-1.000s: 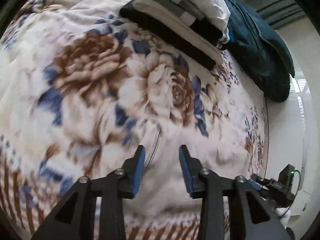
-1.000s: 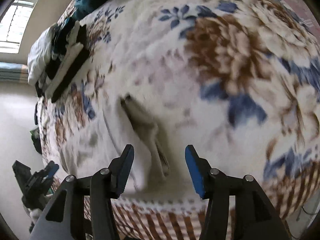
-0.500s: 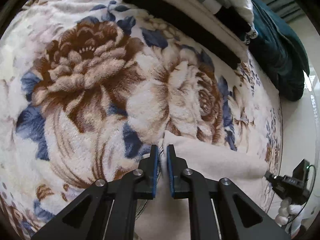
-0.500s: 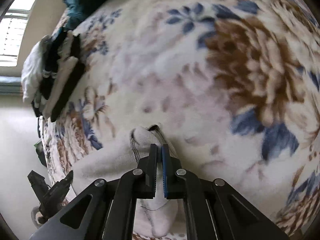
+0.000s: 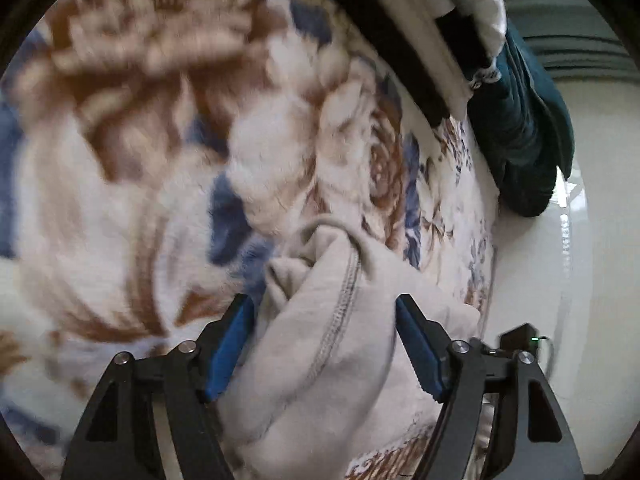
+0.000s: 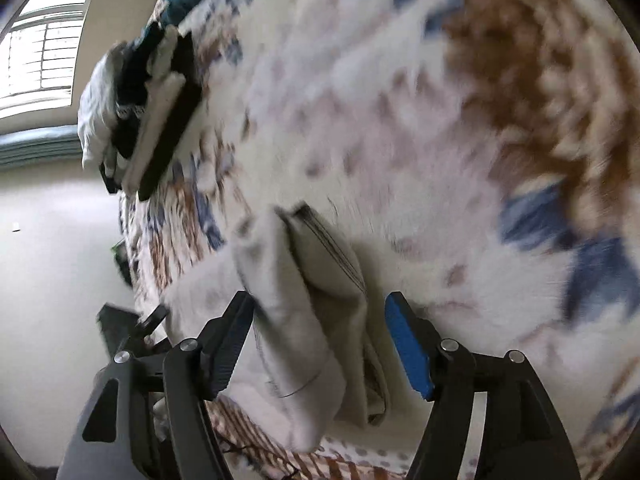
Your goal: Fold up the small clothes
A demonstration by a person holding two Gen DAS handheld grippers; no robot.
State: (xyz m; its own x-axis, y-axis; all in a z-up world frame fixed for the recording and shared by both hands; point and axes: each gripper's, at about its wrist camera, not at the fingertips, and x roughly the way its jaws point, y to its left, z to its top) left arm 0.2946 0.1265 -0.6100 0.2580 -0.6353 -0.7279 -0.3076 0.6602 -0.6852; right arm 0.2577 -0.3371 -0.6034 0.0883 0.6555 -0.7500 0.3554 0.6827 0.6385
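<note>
garment [image 5: 332, 344]: soft matt knit | blanket [image 5: 132, 184]: fluffy plush fleece

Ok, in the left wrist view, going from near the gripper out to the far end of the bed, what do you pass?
left gripper, open → beige garment bunched between its fingers → floral blanket → stack of folded clothes → dark teal bedding
</note>
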